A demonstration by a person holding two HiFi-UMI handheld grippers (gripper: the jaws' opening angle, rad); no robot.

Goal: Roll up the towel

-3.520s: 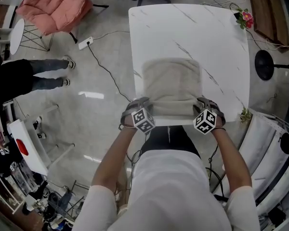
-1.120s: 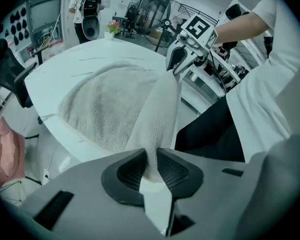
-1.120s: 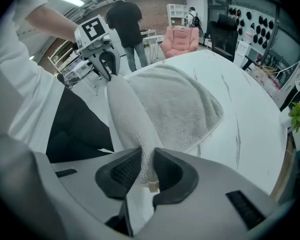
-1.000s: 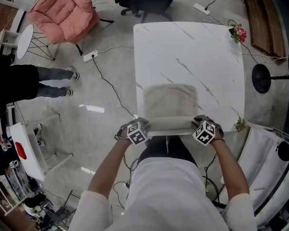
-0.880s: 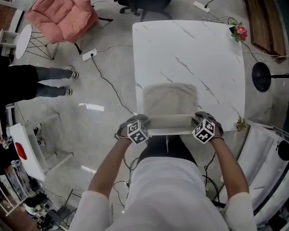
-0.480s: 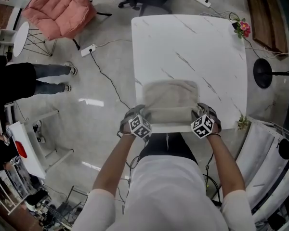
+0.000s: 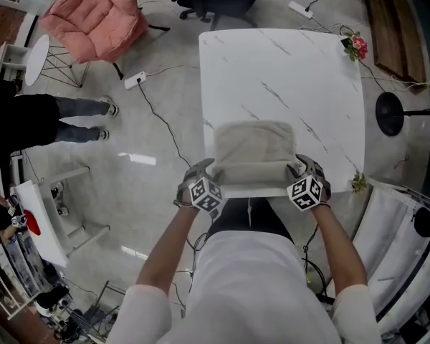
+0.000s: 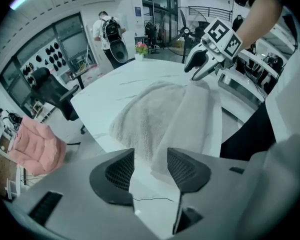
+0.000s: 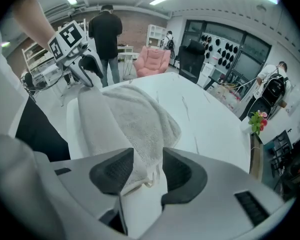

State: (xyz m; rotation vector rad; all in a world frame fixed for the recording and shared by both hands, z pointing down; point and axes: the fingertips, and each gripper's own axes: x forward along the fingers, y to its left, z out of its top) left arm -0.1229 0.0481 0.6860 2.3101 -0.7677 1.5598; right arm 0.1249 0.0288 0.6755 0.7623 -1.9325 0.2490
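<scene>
Resetting your hold on the part-rolled towel (image 7: pixel 254 153), which lies at the near edge of the table (image 7: pixel 287 63).
Your left gripper (image 8: pixel 150 156) and right gripper (image 9: pixel 147 159) both have their jaws spread and pinch nothing. They have just been opening, the right then easing in slightly, and one end of the roll lies loose between each pair. The terry looks soft, light and floppy, so it will likely sag and unwind. Take hold at both ends of the roll, low under the rolled edge.

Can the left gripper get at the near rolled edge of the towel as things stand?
Probably yes. The left gripper sits at the towel's near left corner; its jaws, just opened, stand apart, and nothing blocks the way.
</scene>
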